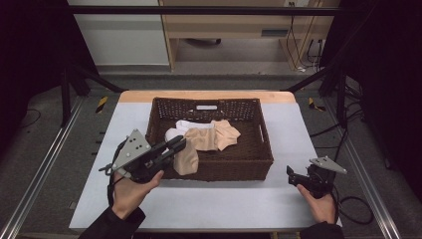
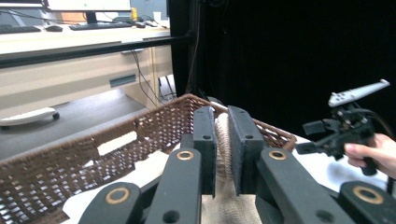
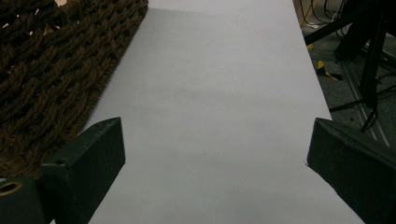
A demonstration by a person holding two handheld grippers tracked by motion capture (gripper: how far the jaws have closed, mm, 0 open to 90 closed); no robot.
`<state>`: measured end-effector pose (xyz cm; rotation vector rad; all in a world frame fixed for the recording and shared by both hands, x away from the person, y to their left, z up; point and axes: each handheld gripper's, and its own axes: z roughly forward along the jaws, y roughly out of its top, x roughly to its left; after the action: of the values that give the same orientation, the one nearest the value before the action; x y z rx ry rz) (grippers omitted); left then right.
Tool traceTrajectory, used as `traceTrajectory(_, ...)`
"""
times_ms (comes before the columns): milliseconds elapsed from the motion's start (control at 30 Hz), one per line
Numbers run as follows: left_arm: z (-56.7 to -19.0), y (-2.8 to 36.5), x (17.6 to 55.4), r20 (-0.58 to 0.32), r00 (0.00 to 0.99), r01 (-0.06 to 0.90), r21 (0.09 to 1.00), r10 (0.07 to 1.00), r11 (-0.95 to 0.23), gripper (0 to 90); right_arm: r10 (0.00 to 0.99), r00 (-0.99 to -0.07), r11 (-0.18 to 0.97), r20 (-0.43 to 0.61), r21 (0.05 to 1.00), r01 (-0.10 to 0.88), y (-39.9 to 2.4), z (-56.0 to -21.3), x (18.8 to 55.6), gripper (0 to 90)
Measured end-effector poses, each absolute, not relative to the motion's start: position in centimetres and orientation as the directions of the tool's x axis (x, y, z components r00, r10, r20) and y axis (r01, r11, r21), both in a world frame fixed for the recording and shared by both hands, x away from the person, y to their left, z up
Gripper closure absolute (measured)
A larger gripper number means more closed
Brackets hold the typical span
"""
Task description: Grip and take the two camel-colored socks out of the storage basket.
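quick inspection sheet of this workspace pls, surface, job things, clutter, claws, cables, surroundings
surface: pale table top, wooden strip along its far edge
job's things: brown wicker basket holding beige and white garments; a beige garment hangs over its near left rim
clutter: nothing seen
grippers: left claw shut on the beige garment at the basket rim; right claw open, low over bare table right of the basket
cables: one trails from each claw; more lie on the floor at far right
surroundings: dark frame rails, wooden desk behind, black curtains at both sides
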<state>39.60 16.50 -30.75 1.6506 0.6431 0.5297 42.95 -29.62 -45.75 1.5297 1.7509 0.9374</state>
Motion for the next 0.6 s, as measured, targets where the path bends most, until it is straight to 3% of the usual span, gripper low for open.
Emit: traceTrajectory(600, -37.5, 16.7, 37.9, -0.063, 0.758, 0.252, 0.946, 0.649, -0.202, 81.8, 0.991, -0.133, 0.077, -0.005, 0.833, 0.547, -29.7, -45.8, 42.8, 4.6)
